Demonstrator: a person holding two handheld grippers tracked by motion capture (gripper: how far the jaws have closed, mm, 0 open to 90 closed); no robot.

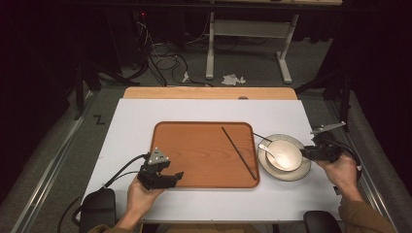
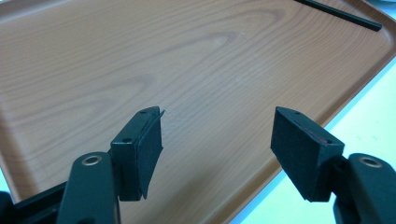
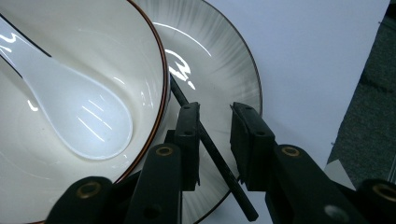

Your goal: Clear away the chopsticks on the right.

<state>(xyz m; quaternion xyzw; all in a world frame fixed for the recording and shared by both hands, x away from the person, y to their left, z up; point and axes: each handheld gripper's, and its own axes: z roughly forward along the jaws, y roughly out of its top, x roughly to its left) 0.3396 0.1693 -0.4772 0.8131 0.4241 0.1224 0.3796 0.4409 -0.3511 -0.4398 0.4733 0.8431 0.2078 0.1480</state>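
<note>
A wooden tray (image 1: 194, 145) lies on the white table with one black chopstick (image 1: 239, 153) slanting across its right side. My left gripper (image 1: 175, 170) hovers open over the tray's near left corner; its jaws (image 2: 217, 130) stand wide above bare wood (image 2: 140, 56). Right of the tray, a grey plate (image 1: 286, 177) carries a cream bowl (image 1: 286, 150) with a white spoon (image 1: 272, 154) in it. A second chopstick (image 3: 217, 154) lies on the plate (image 3: 215, 70) beside the bowl (image 3: 116, 46). My right gripper (image 3: 215, 116) straddles it, open, with a gap on one side.
The white tabletop (image 1: 209, 109) extends beyond the tray, with a wooden strip (image 1: 209, 93) at its far edge. Past it on the floor are cables (image 1: 165, 60), a crumpled tissue (image 1: 232, 79) and a white desk frame (image 1: 248, 29). Dark pads (image 1: 97, 204) sit at the near edge.
</note>
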